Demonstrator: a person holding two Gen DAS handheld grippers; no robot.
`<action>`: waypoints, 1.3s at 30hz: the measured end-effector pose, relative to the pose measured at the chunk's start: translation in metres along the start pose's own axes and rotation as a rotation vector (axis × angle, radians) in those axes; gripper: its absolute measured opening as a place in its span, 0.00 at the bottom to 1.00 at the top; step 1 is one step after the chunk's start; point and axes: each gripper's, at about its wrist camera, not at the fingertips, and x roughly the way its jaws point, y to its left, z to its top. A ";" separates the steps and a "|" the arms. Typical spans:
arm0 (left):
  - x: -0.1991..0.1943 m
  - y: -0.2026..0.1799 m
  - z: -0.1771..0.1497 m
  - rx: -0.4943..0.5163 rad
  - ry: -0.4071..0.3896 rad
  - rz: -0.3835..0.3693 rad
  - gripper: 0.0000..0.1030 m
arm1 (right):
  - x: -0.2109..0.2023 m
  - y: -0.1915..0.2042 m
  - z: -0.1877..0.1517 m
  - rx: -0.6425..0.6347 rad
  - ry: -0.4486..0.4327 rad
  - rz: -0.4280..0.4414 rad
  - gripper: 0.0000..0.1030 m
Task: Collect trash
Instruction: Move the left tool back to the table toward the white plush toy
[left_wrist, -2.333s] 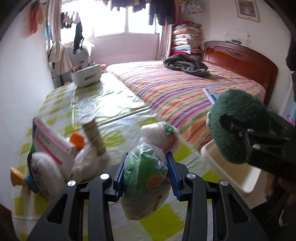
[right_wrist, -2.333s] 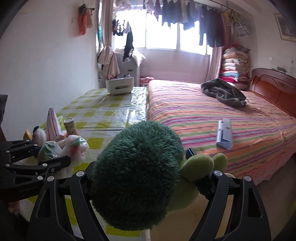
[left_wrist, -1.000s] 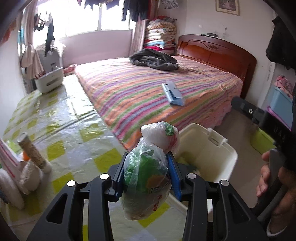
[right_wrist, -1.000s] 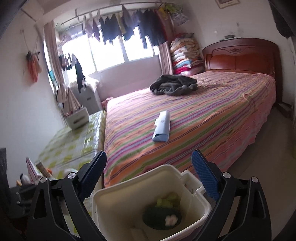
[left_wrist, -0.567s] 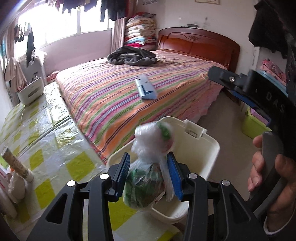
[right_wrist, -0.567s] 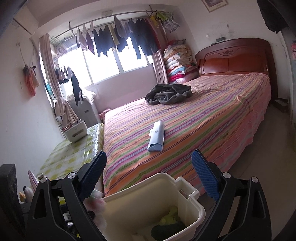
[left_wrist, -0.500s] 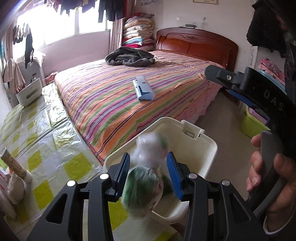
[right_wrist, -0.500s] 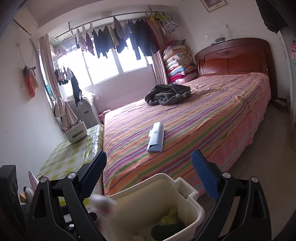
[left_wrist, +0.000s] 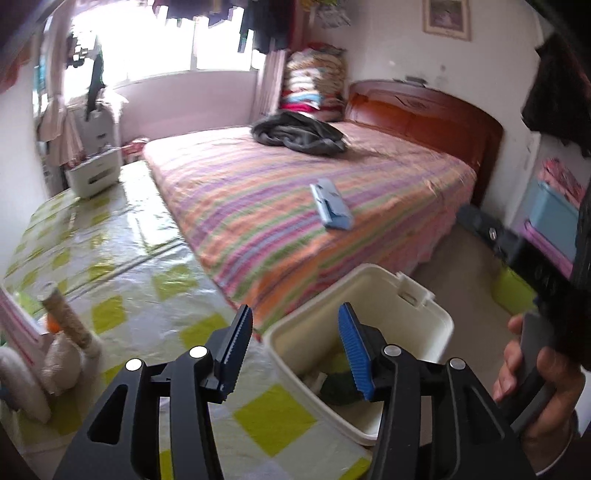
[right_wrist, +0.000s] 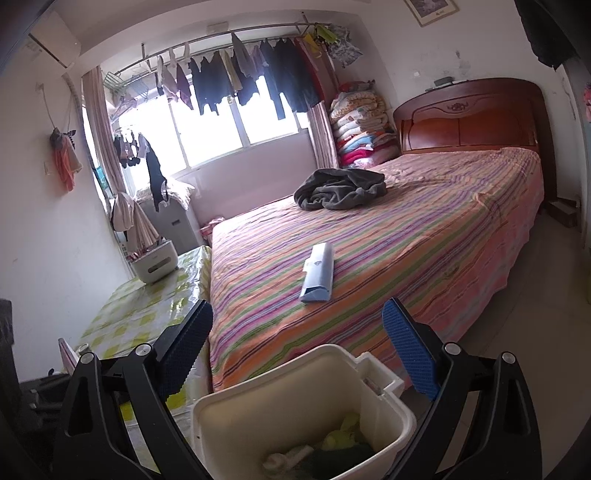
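**Filling the bin: one drop made, more trash waiting on the surface**

Looking along your left gripper (left_wrist: 291, 345), you see its jaws have just been opening and now stand apart with nothing between them, poised over the near rim of the white bin (left_wrist: 436, 317). Your right gripper (right_wrist: 295, 354) hangs above the same bin with jaws wide and empty. Inside the bin (right_wrist: 391, 402) lie a pale bagged bundle (right_wrist: 284, 456) and a green plush thing (right_wrist: 343, 443), so that much looks collected.

Left to do, by my reading: the clutter at nine o'clock on the checked surface (left_wrist: 155, 280), namely a leaning tube (left_wrist: 68, 319) and a whitish bundle (left_wrist: 61, 360) touching it.

At twelve o'clock the striped bed (left_wrist: 266, 192) carries a blue packet (left_wrist: 330, 206) and dark clothing (left_wrist: 299, 133). Nothing blocks your reach back.
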 end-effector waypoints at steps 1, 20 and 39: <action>-0.003 0.005 0.000 -0.006 -0.009 0.011 0.46 | 0.001 0.003 -0.001 -0.005 0.003 0.002 0.89; -0.032 0.077 -0.018 -0.077 -0.022 0.168 0.46 | 0.023 0.092 -0.022 -0.112 0.065 0.142 0.89; -0.066 0.197 -0.047 -0.248 -0.019 0.404 0.46 | 0.048 0.135 -0.041 -0.147 0.143 0.212 0.89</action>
